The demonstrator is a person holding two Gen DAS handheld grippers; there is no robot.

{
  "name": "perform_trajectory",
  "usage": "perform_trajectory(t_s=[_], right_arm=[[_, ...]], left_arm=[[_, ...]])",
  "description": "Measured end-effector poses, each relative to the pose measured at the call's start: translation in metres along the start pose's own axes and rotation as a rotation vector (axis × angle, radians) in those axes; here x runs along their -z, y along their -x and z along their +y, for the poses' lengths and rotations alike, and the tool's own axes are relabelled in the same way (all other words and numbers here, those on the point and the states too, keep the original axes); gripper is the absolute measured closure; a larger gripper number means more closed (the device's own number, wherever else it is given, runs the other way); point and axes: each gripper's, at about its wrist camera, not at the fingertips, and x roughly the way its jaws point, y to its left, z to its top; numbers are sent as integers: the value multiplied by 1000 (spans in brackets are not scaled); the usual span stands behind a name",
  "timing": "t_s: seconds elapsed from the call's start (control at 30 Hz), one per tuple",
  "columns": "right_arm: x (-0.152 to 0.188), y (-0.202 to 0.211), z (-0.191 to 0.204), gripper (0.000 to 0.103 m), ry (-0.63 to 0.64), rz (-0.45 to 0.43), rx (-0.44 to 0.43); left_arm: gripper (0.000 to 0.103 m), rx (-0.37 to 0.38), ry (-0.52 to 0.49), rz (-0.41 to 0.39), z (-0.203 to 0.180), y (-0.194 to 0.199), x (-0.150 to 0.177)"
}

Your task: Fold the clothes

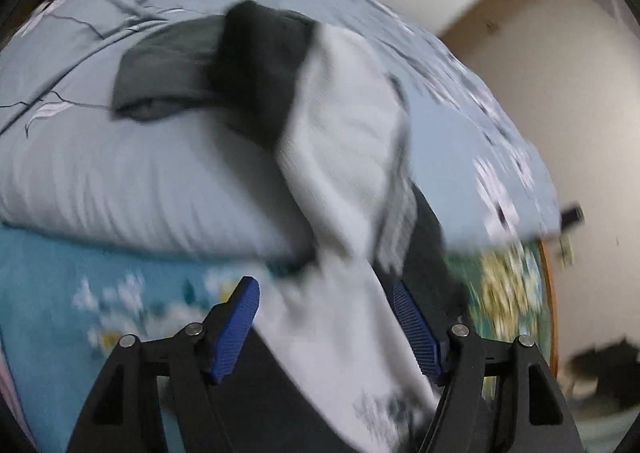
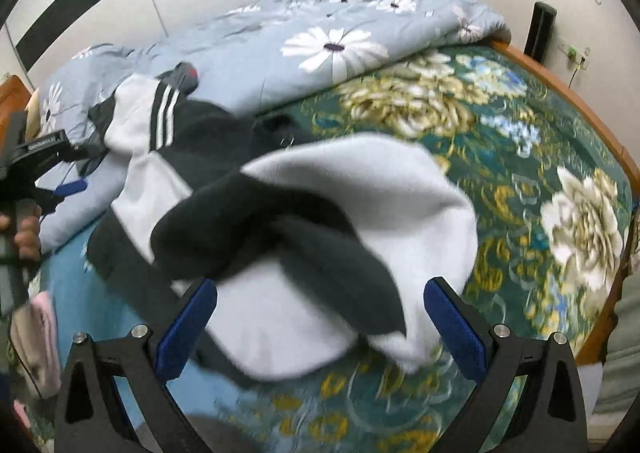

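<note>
Both tongs, left (image 1: 326,327) and right (image 2: 320,327), stand spread with the black-and-white garment (image 2: 320,221) loose between them, dropped onto the bed (image 2: 520,181) for folding.

Across the blurred frame's centre, a black-and-white garment (image 1: 340,157) drapes the pale blue quilt (image 1: 120,173), its white end between the left gripper (image 1: 326,317)'s spread blue pads.

Both wrist views angled down, close over bed (image 2: 520,157), sharing black-white garment (image 1: 344,141)
</note>
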Motion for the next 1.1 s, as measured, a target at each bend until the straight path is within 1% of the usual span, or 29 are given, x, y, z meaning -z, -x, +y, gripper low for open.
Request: perform_trajectory(t_s=[0.07, 0.1, 0.13, 0.2, 0.23, 0.27, 0.3, 0.33, 0.37, 0.4, 0.43, 0.47, 0.5, 0.53, 0.57, 0.7, 0.77, 0.83, 0.9, 0.97, 1.07, 1.1], right_arm=[[-11, -14, -1, 0, 24, 15, -4], [-17, -21, -1, 1, 36, 23, -7], [-23, -28, -1, 1, 49, 30, -9], [-28, -42, -1, 2, 94, 46, -2], [-30, -49, -1, 4, 109, 59, 5], [-31, -56, -2, 9, 123, 73, 12], [-33, -63, -2, 16, 137, 87, 18], [-33, -68, -4, 20, 131, 102, 16], [-34, -72, -5, 31, 123, 117, 12], [-35, -76, -7, 47, 116, 132, 8], [-36, -78, -9, 56, 99, 148, -3], [-36, -79, -10, 77, 79, 160, -16], [-37, -79, -11, 94, 59, 172, -30], [-38, -76, -11, 97, 48, 167, -34], [-39, -72, -11, 97, 38, 161, -36], [-49, -38, -10, 99, 37, 76, 4], [-53, -14, -16, 99, 12, 26, 20], [-54, 10, -25, 100, -16, -21, 38], [-46, 33, -38, 100, -50, -57, 61], [-33, 45, -56, 100, -105, -64, 77], [-4, 46, -89, 100, -207, -34, 140], [10, 41, -105, 100, -269, -10, 165]], left_arm=[[29, -28, 33, -23, 6, -17, -18], [29, -30, 56, -24, 9, -24, -25], [29, -2, 93, -15, 14, -33, -31], [29, 45, 129, 1, 15, -49, -37], [30, 47, 134, 6, 14, -57, -42], [34, 35, 138, 7, 12, -60, -43], [52, 29, 143, 4, 11, -62, -45], [65, 38, 145, 10, 9, -65, -46], [86, 33, 148, 17, 8, -65, -47], [91, 28, 150, 23, 7, -64, -47], [91, 28, 129, 5, 2, -58, -46], [92, 31, 105, -15, -3, -50, -43], [93, 34, 80, -35, -7, -41, -40], [93, 57, 69, -52, -12, -28, -38], [93, 81, 58, -69, -16, -14, -36], [94, 251, 71, -197, -13, 76, -23], [94, 306, 50, -276, -5, 131, 0], [94, 324, 36, -327, 16, 178, 32], [94, 279, 48, -338, 45, 205, 69], [94, 209, 81, -293, 81, 214, 116], [93, 78, 125, -164, 121, 208, 182], [93, 46, 137, -125, 131, 203, 200]])
